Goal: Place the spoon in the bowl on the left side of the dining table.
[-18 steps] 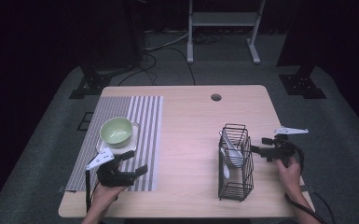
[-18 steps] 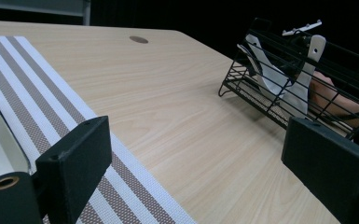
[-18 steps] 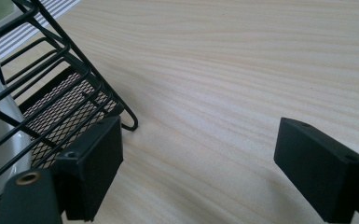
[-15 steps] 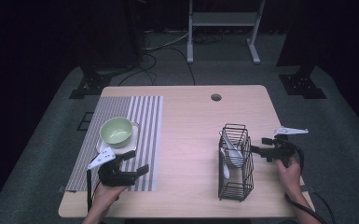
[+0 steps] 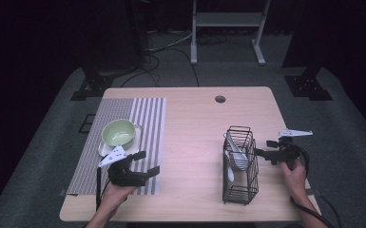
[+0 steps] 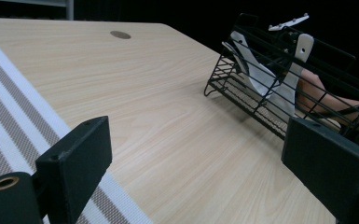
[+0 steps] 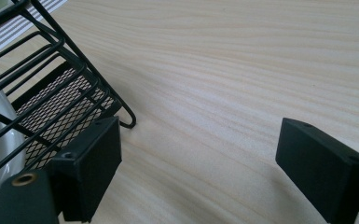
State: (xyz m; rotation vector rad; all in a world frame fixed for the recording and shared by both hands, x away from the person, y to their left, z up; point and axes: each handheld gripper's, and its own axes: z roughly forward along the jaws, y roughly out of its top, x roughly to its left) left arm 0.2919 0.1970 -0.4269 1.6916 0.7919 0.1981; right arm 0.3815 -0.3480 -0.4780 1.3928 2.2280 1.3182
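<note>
In the high view, the left hand-held gripper point(image 5: 146, 162) sits at the lower left of the frame, over the near edge of the grey-and-white striped fabric mat point(image 5: 145, 118). Its jaws stand wide apart with nothing between them; in the left gripper view the same open gap shows bare wood and the mat's stripes. Just above it in the high view rests the pale green round bowl point(image 5: 119, 131) on a small pale square plate point(image 5: 103, 149), both on the mat.

The right hand-held gripper point(image 5: 261, 148) lies at the right of the frame, just beside the right wall of the black wire rack point(image 5: 240, 190). Its jaws are also spread apart and hold nothing; the right gripper view shows the rack's corner foot next to one jaw, apart from it, with light wood grain between the two.

The rack stands on the light wooden bench point(image 5: 195, 142) at the centre right, and white plastic utensils point(image 5: 236, 154) lean inside it. The left gripper view shows the rack point(image 6: 261, 93) at upper right with these utensils point(image 6: 265, 79) propped against its wires. A small round hole point(image 5: 220, 99) marks the bench near its far edge.
</note>
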